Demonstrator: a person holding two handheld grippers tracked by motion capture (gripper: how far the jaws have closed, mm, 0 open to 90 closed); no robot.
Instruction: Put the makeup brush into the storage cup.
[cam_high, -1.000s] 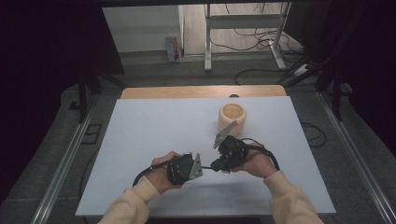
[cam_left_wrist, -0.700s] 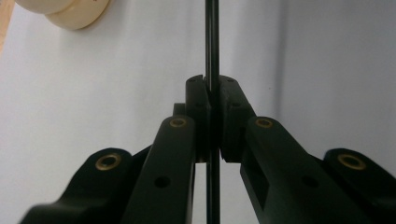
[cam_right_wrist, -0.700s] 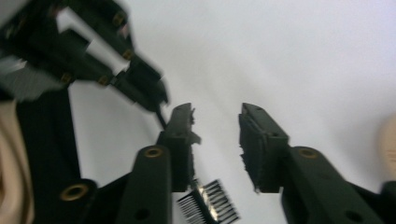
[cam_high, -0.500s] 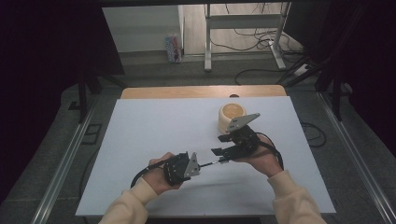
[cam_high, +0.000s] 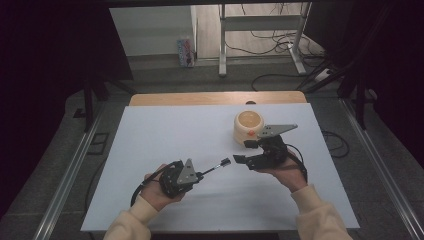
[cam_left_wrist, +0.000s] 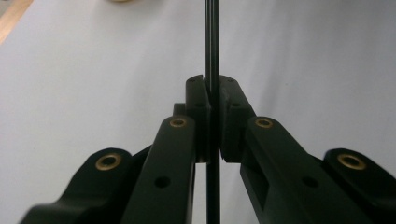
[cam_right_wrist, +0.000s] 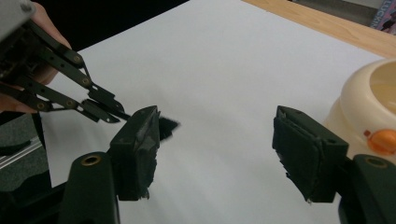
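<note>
- The bench (cam_high: 150, 150) has a white top with a strip of bare wood along its far edge (cam_high: 215, 98).
- Past it lie a grey floor, loose cables (cam_high: 280, 35) and the legs of a metal stand (cam_high: 260, 30); the sides of the room are dark.
- The left tool (cam_left_wrist: 212, 116) is clamped on a thin black cable (cam_high: 212, 168) with a small plug at its end.
- The right tool (cam_right_wrist: 224, 154) is spread wide and holds nothing, near the plug.
- A cream pot (cam_high: 249, 127) with an orange button stands beside the right tool.
</note>
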